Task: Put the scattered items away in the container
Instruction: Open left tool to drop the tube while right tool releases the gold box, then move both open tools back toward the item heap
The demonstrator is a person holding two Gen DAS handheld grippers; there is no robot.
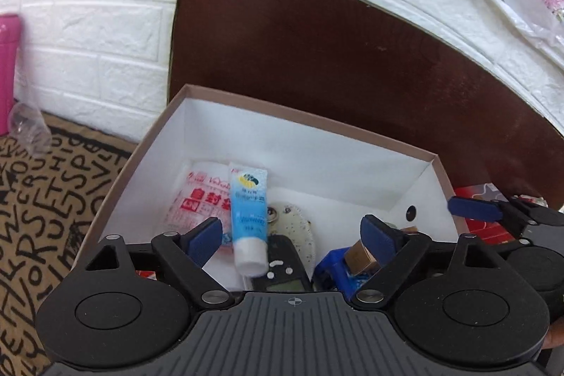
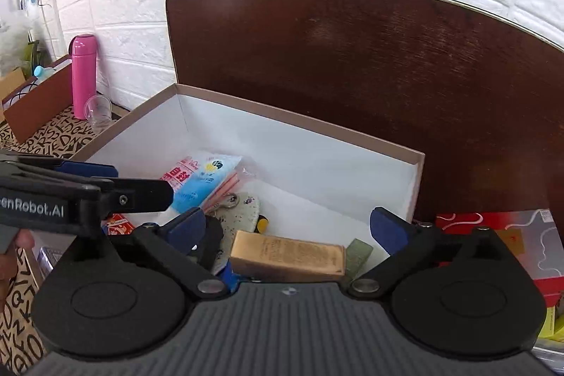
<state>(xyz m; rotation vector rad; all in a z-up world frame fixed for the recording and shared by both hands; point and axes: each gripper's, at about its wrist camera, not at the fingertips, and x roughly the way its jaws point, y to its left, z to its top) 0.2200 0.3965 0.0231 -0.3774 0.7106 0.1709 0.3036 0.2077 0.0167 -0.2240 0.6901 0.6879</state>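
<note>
Both grippers hang spread and empty over the box (image 1: pixel 317 133). Just ahead of the left gripper (image 1: pixel 292 235) lies the tube (image 1: pixel 248 217); under the right gripper (image 2: pixel 287 228) sits the carton (image 2: pixel 287 258), both inside. The risk I see: they hover close, the right gripper just right of the left, and a careless withdrawal could knock fingers together or catch the rim. Both point forward and down.

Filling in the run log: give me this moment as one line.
left gripper: open, empty, above box | right gripper: open, empty | blue tube, tan carton: inside box
</note>
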